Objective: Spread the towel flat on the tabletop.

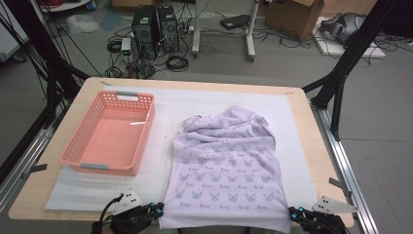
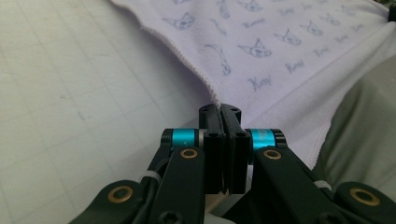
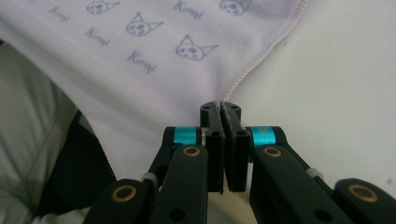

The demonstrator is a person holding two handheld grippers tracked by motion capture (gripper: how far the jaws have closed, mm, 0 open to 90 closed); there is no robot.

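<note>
At the near edge of the table, both grippers come in low from below, one at each bottom corner of a pale lilac shirt. The left gripper sits at the shirt's near left corner with its black jaws pressed together on the stitched hem, a pinch the left gripper view shows closely. The right gripper mirrors it at the near right corner, jaws likewise clamped on the hem edge. Each carries a grey three-cornered plate on top and turquoise sleeves on its jaw arms. The shirt is soft knit cloth printed with small dark cat-face marks and script, lying mostly flat over a white foam mat with a faint grid, its far end rumpled into folds; its bottom hem reaches the table's near edge. Toward the far left corner of the mat stands a pink plastic basket, rectangular, with perforated walls and grey handles.
</note>
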